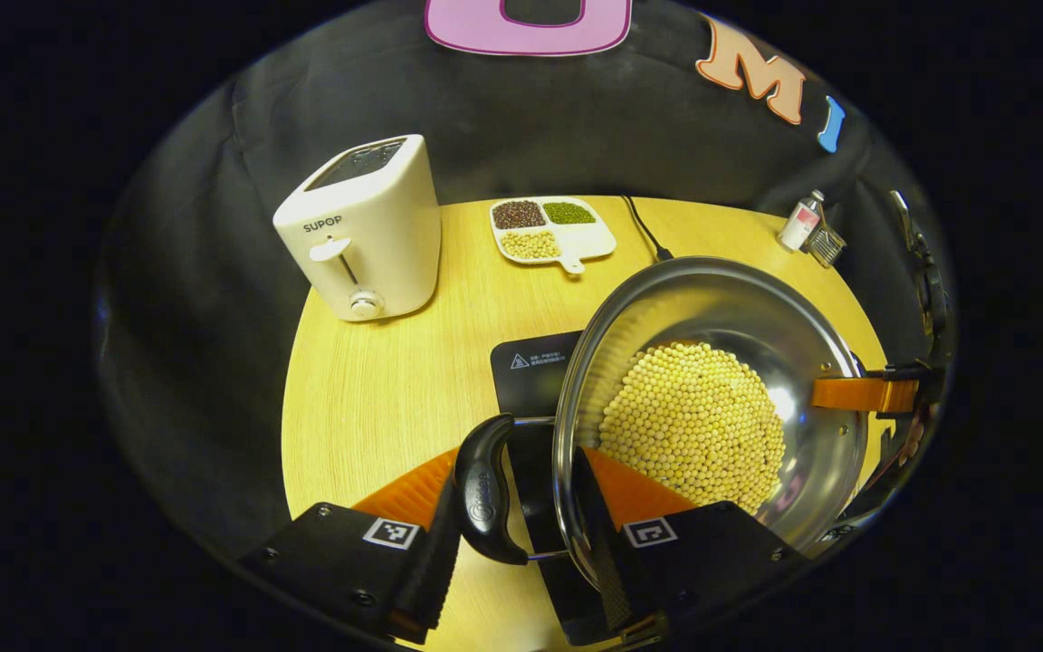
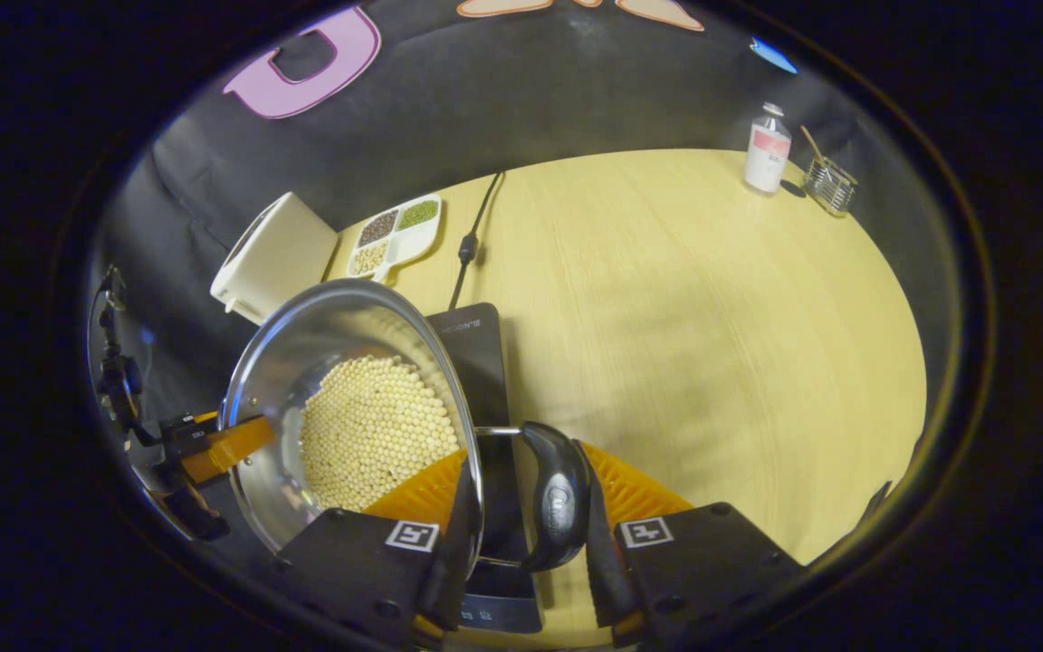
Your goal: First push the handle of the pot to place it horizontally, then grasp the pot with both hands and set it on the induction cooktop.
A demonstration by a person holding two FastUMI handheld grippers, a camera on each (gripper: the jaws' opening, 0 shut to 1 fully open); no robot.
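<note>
One desk [image 2: 712, 317], wood top. One induction cooktop [image 1: 531, 371], mostly hidden under the pot; whether the pot rests on it or is held just above, can't tell. One steel pot [image 1: 712, 299] holding yellow beans, two black side handles. Left hand-held gripper [image 1: 514, 507] pinches the near handle [image 1: 483, 489] and rim between its fingers; right hand-held gripper [image 2: 523, 507] does the same on the opposite handle [image 2: 558, 498]. One toaster [image 1: 363, 231], one divided tray [image 1: 553, 231], one bottle [image 2: 767, 149], one small wire holder [image 2: 829, 184], hard to make out.
</note>
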